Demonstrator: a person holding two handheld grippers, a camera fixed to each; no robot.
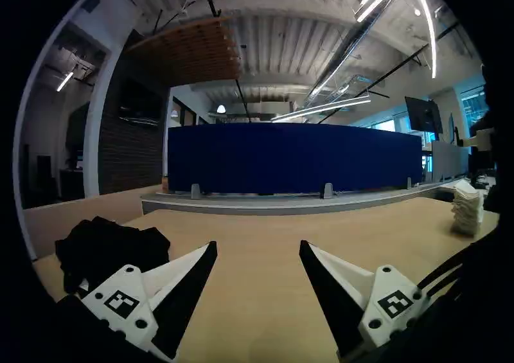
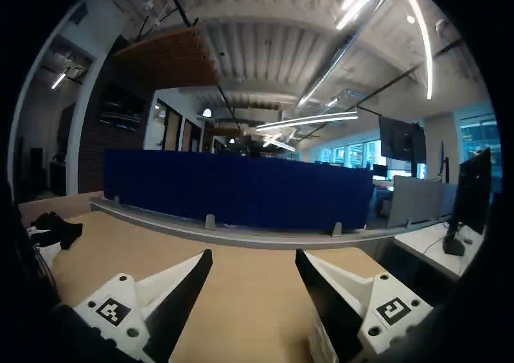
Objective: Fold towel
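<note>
Above table (image 1: 270,221), hovering with left gripper (image 1: 257,243) and right gripper (image 2: 253,252) both agape, empty, between black cloth (image 1: 109,247) and folded white stack (image 1: 468,209).

One black heap (image 1: 109,247), one white stack (image 1: 468,207)

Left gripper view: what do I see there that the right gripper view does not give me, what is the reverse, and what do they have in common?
The left gripper view offers a white folded stack at the table's right edge, and the open left gripper. The right gripper view offers instead a dark monitor on a white desk, a grey panel and the open right gripper. Shared: the wooden table, the blue partition and the black cloth heap, which is close in the left gripper view and far off in the right.
</note>
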